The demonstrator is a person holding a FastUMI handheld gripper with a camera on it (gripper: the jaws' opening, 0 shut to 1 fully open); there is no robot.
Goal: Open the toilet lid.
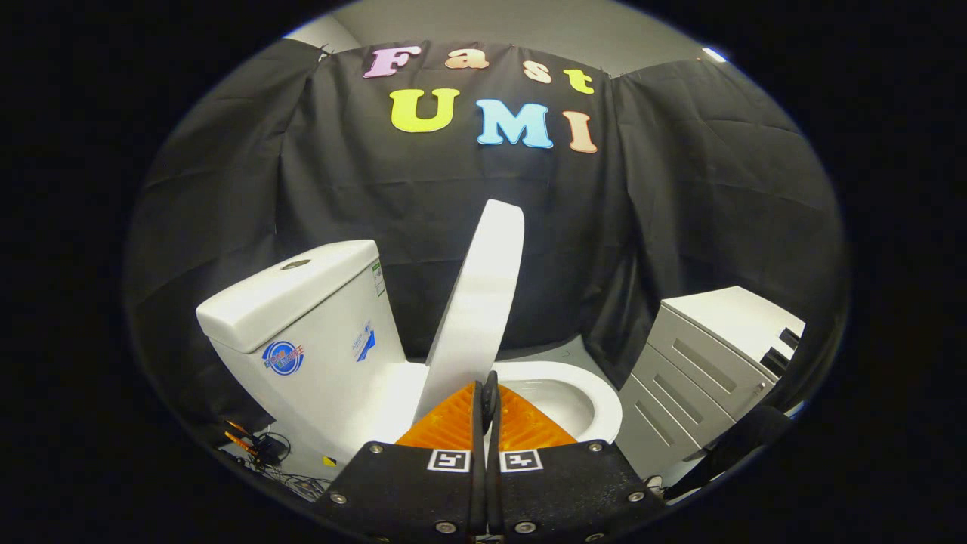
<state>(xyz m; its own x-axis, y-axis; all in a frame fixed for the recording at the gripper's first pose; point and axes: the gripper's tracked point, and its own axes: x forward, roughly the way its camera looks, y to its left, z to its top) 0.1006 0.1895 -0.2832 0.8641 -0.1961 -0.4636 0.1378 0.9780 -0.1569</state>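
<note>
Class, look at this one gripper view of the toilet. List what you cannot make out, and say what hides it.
- Whether the gripper fingers are shut on the lid edge or just touching each other: the orange fingers hide the contact.
- Bowl interior: the fingers and the raised lid cover part of it.
- Stickers on the tank: too small.
- Cabinet side: darkened at the edge.

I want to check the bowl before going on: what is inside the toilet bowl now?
With the toilet lid raised, the toilet bowl shows a bare white inner wall. Its bottom and near half are covered by the gripper, whose jaws stand closed together, holding nothing.
</note>
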